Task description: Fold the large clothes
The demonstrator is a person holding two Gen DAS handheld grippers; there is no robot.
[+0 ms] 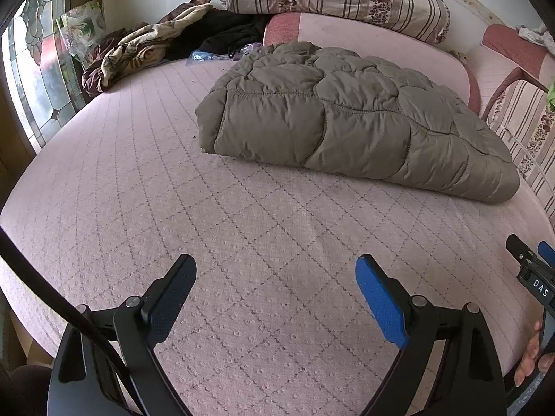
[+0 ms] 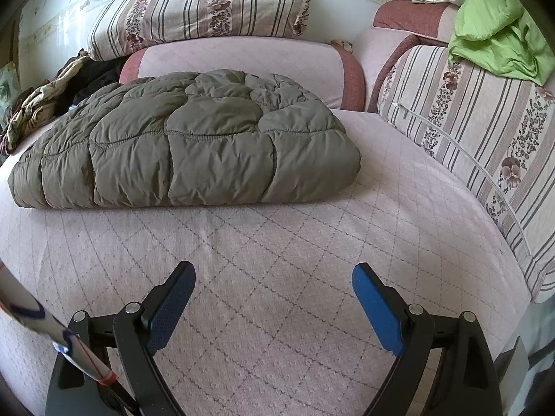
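An olive-green quilted puffer garment lies folded into a thick rectangular bundle on the pink quilted sofa seat; it also shows in the right wrist view. My left gripper is open and empty, hovering above the bare seat in front of the bundle, well short of it. My right gripper is open and empty too, over the seat in front of the bundle. The right gripper's tip shows at the right edge of the left wrist view.
Striped floral cushions lean along the back and on the right. A crumpled pile of patterned and dark clothes lies at the back left. A lime-green cloth hangs over the right cushion. A window is at far left.
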